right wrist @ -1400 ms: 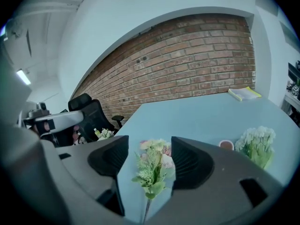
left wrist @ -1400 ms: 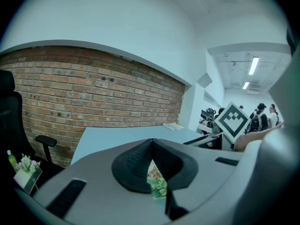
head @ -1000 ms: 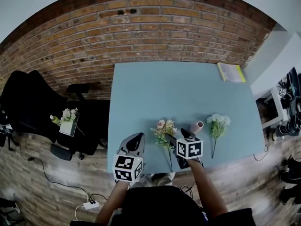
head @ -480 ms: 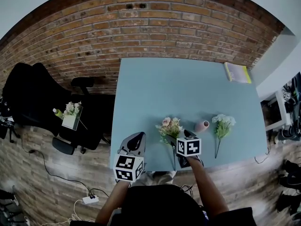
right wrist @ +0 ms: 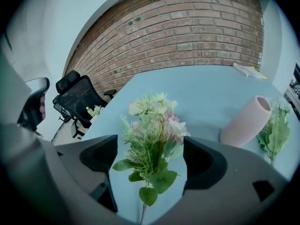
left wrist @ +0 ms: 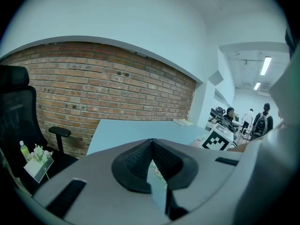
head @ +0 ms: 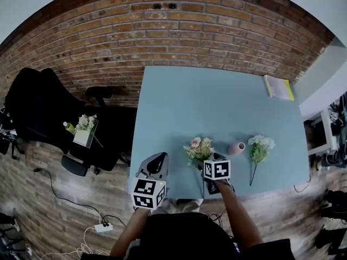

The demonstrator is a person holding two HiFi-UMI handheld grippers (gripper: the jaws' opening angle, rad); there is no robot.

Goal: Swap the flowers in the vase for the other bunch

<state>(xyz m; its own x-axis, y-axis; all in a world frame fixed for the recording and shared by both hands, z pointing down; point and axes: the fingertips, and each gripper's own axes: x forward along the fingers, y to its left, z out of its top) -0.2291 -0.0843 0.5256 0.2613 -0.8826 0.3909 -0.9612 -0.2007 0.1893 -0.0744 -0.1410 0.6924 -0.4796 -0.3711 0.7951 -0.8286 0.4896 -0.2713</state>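
Jaws of right gripper [right wrist: 151, 156] stand apart, have just been opening; pink bunch [right wrist: 152, 125] sits between them, unpressed. Bunch lies flat on counter [head: 217, 102] near front edge. Pink vase [right wrist: 246, 121] lies on its side just right of it; white bunch [head: 260, 148] lies right of vase. Left gripper [left wrist: 151, 143] hangs at counter's front left corner, jaws clenched together.

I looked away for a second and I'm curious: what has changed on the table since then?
The right gripper came down over the pink bunch; its jaws have just been opening, with the bunch between them, ungripped. The vase and white bunch stayed put.
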